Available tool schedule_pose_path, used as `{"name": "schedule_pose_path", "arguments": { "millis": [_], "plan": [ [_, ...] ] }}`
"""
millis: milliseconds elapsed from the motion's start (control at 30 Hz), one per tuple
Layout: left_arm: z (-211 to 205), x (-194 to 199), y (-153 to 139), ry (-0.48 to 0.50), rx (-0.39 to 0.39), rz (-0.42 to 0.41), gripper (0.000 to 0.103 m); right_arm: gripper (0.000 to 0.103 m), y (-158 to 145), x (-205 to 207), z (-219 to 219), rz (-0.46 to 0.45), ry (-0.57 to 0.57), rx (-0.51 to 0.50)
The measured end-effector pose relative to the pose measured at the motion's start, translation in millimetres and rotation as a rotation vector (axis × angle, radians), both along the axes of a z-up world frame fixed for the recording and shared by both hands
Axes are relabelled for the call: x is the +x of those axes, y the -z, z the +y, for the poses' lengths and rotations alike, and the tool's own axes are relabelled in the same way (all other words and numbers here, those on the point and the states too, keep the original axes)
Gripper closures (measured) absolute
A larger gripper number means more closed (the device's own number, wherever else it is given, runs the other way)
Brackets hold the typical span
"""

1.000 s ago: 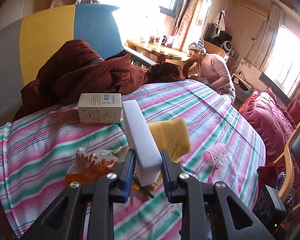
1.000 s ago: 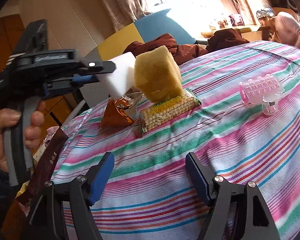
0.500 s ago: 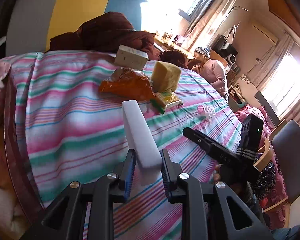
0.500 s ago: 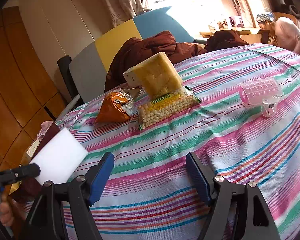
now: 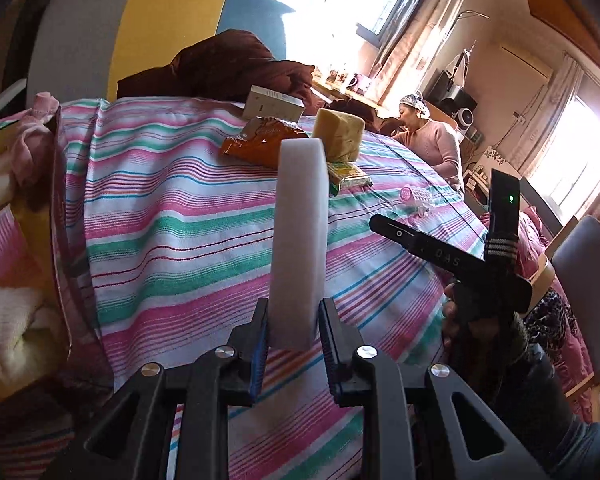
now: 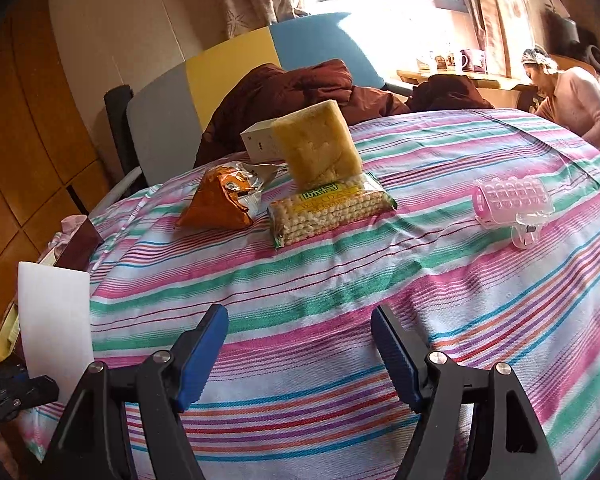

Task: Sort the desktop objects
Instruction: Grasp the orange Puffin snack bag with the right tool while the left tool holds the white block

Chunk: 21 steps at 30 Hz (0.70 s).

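Observation:
My left gripper [image 5: 293, 328] is shut on a long white foam block [image 5: 299, 232], held upright above the near left part of the striped table [image 5: 172, 240]; the block [image 6: 54, 320] also shows at the left edge of the right wrist view. My right gripper [image 6: 299, 344] stands open over the table's near edge, nothing between its fingers. Farther back lie an orange snack bag [image 6: 220, 204], a yellow sponge [image 6: 316, 146] leaning on a cracker packet [image 6: 332, 208], a white box [image 6: 258, 142] and a pink hair roller [image 6: 512, 204].
A dark red coat [image 6: 300, 96] is draped over a grey, yellow and blue chair [image 6: 220, 76] behind the table. A box with pink cloth [image 5: 32, 148] sits at the left edge. A person in a pink sweater [image 5: 436, 144] sits at the far right.
My left gripper has drawn back from the pile toward the near left edge of the table, carrying the white foam block. The right gripper has stayed open in place.

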<state>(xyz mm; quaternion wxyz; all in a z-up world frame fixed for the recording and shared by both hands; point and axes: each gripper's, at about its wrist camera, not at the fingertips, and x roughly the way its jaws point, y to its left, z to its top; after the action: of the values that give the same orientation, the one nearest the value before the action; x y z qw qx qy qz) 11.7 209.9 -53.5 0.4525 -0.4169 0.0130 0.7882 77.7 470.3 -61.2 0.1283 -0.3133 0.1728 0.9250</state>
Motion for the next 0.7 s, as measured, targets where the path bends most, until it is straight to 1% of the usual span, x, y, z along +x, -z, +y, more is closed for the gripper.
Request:
{"name": "schedule_pose_path", "arguments": {
  "millis": [67,200,300,400,433,467,500,567,600,667,700],
  "plan": [
    [-8,5,-2,-0.005,0.008,0.012,0.079,0.029,-9,-7,-5,0.005,-0.029,0.012],
    [-26,11,-5,-0.019,0.011,0.041,0.079,0.029,-30,-35,-17,0.016,-0.115,0.040],
    [-36,12,-2,-0.012,0.006,0.052,0.079,0.028,-39,-65,-23,0.000,-0.150,0.073],
    [-40,12,3,-0.001,0.008,0.039,0.080,0.022,-41,-96,-26,-0.037,-0.184,0.104],
    [-41,11,5,0.011,0.015,0.027,0.080,0.022,-41,-106,-27,-0.050,-0.196,0.121],
    [-42,11,6,0.017,0.022,0.020,0.078,0.021,-42,-114,-28,-0.067,-0.221,0.142],
    [-42,11,5,0.016,0.028,0.024,0.074,0.018,-43,-123,-30,-0.084,-0.247,0.162],
    [-41,12,2,0.026,0.027,0.044,0.071,0.017,-44,-139,-34,-0.129,-0.299,0.234],
    [-39,12,0,0.031,0.026,0.054,0.066,0.016,-45,-146,-35,-0.151,-0.337,0.270],
    [-36,13,-2,0.039,0.017,0.074,0.060,0.016,-43,-157,-34,-0.197,-0.395,0.301],
    [-34,13,-4,0.039,0.013,0.084,0.056,0.016,-42,-163,-34,-0.220,-0.424,0.315]
  ]
}}
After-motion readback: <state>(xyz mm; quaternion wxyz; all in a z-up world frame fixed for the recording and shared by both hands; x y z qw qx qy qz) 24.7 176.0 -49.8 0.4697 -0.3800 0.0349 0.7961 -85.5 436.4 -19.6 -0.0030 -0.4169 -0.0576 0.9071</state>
